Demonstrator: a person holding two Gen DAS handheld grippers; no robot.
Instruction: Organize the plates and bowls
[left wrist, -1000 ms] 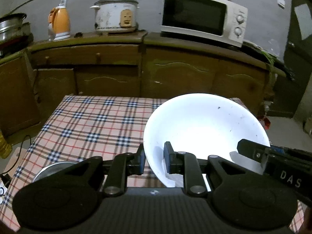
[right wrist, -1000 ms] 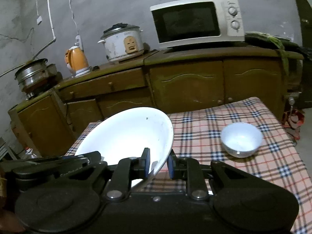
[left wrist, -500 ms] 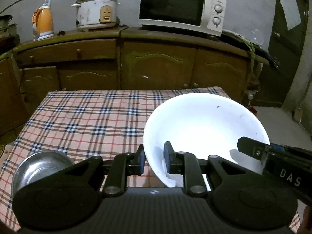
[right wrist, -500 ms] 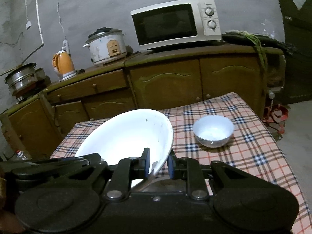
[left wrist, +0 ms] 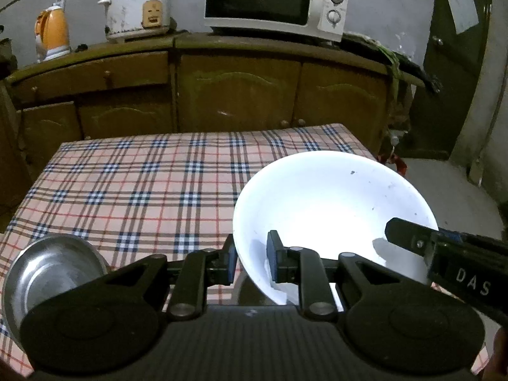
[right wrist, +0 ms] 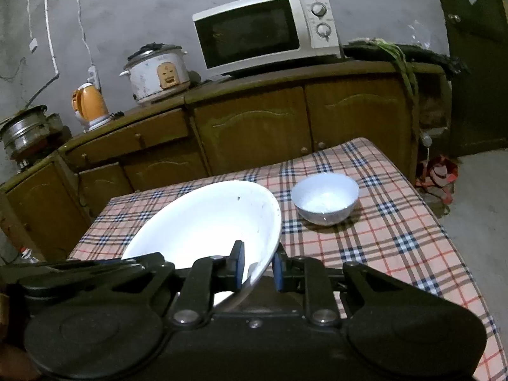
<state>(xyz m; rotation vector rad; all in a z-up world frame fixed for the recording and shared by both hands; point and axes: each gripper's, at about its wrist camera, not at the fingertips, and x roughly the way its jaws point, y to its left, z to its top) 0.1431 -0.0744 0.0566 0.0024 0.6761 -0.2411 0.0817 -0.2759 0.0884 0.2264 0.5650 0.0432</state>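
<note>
While both clamp its rim, large white bowl (left wrist: 330,209) spans left tool (left wrist: 249,262), right tool (right wrist: 257,265), above table (left wrist: 127,190).

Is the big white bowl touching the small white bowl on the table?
Apart. In the right wrist view, checked tablecloth shows plainly between the big white bowl and the small white bowl.

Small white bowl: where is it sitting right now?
In the right wrist view, the small white bowl stands on the checked tablecloth, just right of the large white bowl both grippers hold.
</note>
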